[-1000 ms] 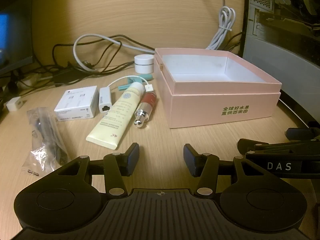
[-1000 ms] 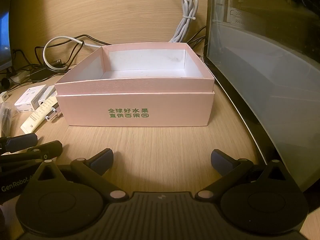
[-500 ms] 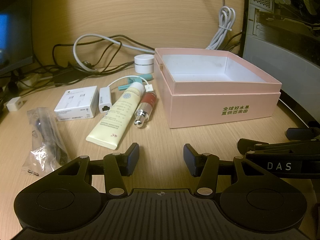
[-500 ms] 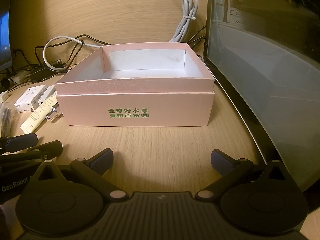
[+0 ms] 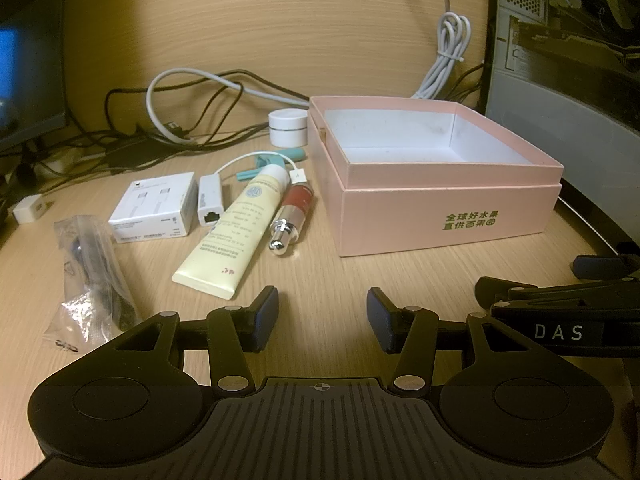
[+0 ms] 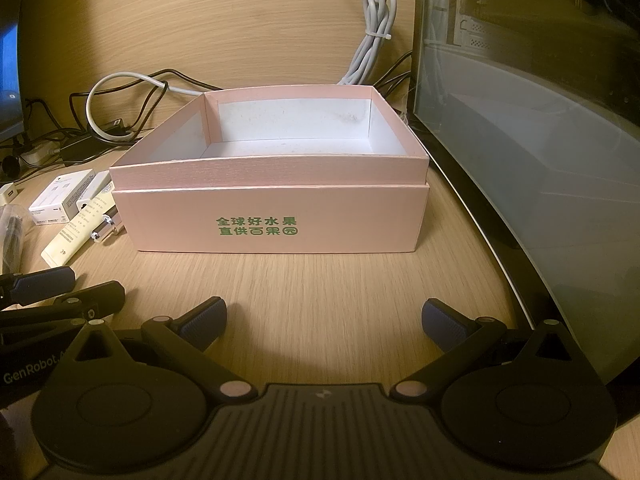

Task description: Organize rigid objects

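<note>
Left wrist view. Left tongs hovered low over the wooden surface, jaws parted moderately, nothing between them. Pink box sat open ahead and to the right, white interior bare, green lettering on its near wall. Left of the box, a loose cluster on the surface: cream tube lying with cap away from camera; red bottle with silver tip just beside the tube on its right, near the box wall; white adapter just left of the tube, its thin cable looping back; white flat carton next to the adapter; teal item behind the tube cap; white round jar near the box's back left corner. Clear plastic bag with dark contents at far left, apart from the cluster. Right tongs seen at the right edge.

Right wrist view. Right tongs spread wide, empty, just above the surface. Pink box straight ahead, well apart from the fingertips. Tube and carton partly visible left of the box. Left tongs at the left edge.
</note>
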